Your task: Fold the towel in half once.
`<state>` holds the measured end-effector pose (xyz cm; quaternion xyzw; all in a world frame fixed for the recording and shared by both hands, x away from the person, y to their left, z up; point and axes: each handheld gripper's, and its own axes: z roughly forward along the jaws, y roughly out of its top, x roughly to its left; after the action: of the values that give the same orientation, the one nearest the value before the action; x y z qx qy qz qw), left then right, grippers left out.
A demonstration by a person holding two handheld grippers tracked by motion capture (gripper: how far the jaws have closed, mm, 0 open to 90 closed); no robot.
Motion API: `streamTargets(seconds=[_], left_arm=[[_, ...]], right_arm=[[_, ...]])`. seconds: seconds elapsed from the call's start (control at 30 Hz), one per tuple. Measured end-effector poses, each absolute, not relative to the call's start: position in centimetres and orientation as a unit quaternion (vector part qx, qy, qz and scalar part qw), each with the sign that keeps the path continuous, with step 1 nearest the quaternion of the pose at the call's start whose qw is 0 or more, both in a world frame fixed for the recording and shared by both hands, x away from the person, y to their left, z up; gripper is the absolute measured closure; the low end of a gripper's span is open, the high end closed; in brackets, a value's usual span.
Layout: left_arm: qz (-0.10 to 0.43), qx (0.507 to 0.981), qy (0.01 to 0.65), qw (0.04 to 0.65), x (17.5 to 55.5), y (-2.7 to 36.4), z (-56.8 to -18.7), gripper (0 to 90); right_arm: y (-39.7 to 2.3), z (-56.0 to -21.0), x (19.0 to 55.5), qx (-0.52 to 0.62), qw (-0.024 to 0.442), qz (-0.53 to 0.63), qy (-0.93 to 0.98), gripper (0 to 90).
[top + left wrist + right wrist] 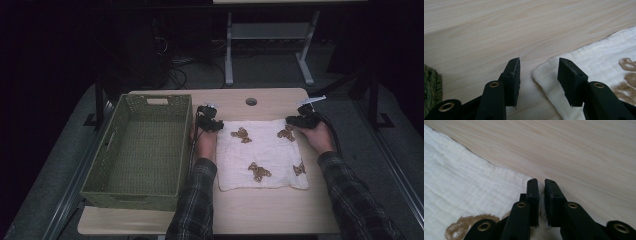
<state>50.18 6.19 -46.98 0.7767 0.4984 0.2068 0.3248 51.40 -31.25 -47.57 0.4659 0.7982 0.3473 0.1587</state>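
Observation:
A white cloth (262, 152) printed with brown bears lies flat on the wooden table (270, 210). My left gripper (209, 122) sits at the cloth's far left corner. In the left gripper view its jaws (539, 65) stand open, the corner of the cloth (599, 57) lying between them with the pads apart from it. My right gripper (300, 120) is at the far right corner. In the right gripper view its jaws (541, 182) are nearly together, pinching the edge of the cloth (461, 185).
A green woven basket (185, 150), with nothing in it, stands at the table's left, close beside my left hand; its rim (431, 87) shows in the left gripper view. A round cable hole (251, 101) lies at the far edge. Bare wood stretches in front of the cloth.

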Motion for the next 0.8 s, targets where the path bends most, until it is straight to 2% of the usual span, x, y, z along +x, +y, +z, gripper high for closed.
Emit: streamTargets(seconds=[0.2, 0.33, 0.37, 0.8], left_arm=[[0.203, 0.775, 0.496, 0.334, 50.4, 6.2, -47.3, 63.4], [0.187, 0.779, 0.496, 0.336, 50.5, 6.0, -47.1, 81.4], [0.186, 0.78, 0.495, 0.335, 50.5, 6.0, -47.0, 83.4], [0.194, 0.77, 0.484, 0.367, 49.0, 6.1, -43.7, 85.2]], right_arm=[[-31.1, -47.5, 51.3, 0.469, 0.159, 0.346, 0.797, 84.9], [-31.1, -47.5, 51.3, 0.474, 0.152, 0.345, 0.796, 86.2], [-31.2, -47.4, 51.4, 0.475, 0.148, 0.346, 0.796, 86.3], [-32.5, -44.3, 49.6, 0.468, 0.152, 0.374, 0.786, 86.3]])
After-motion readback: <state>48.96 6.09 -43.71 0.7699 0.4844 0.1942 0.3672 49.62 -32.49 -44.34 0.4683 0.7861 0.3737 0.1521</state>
